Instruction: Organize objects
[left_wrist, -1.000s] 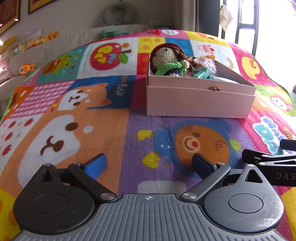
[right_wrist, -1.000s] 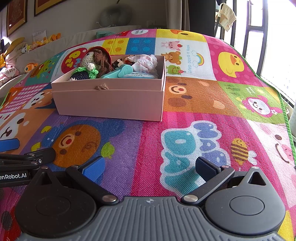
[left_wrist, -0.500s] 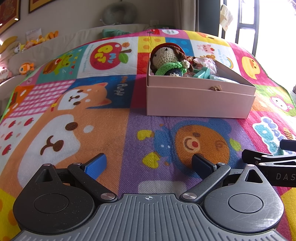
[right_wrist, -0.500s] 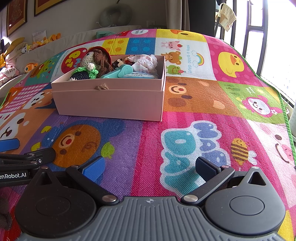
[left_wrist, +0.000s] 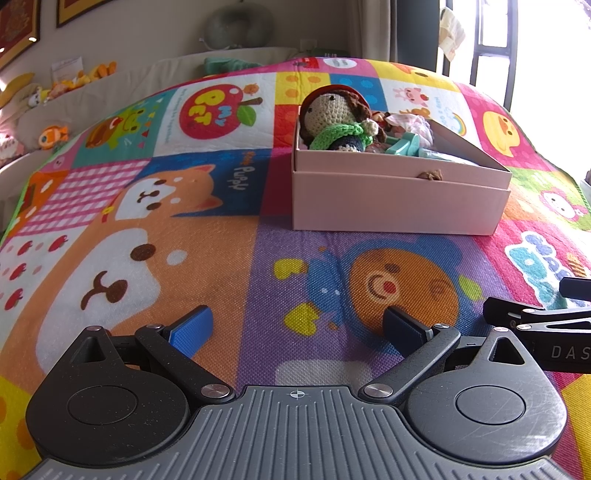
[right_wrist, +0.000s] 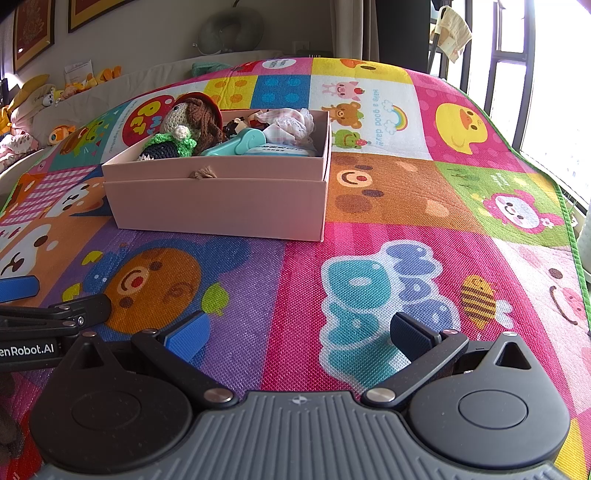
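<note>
A pink box (left_wrist: 399, 201) stands on the colourful play mat; it also shows in the right wrist view (right_wrist: 221, 206). In it lie a crochet doll (left_wrist: 338, 120) with a green scarf, a teal plastic toy (right_wrist: 240, 142) and a pale cloth bundle (right_wrist: 291, 123). My left gripper (left_wrist: 299, 326) is open and empty, low over the mat, well short of the box. My right gripper (right_wrist: 301, 334) is open and empty, beside the left one, to the box's front right. Each gripper shows at the edge of the other's view.
The play mat (right_wrist: 406, 192) covers the floor. Plush toys (left_wrist: 51, 134) line a pale cushioned edge at the far left. A window with dark bars (right_wrist: 517, 55) is at the right. Framed pictures hang on the back wall.
</note>
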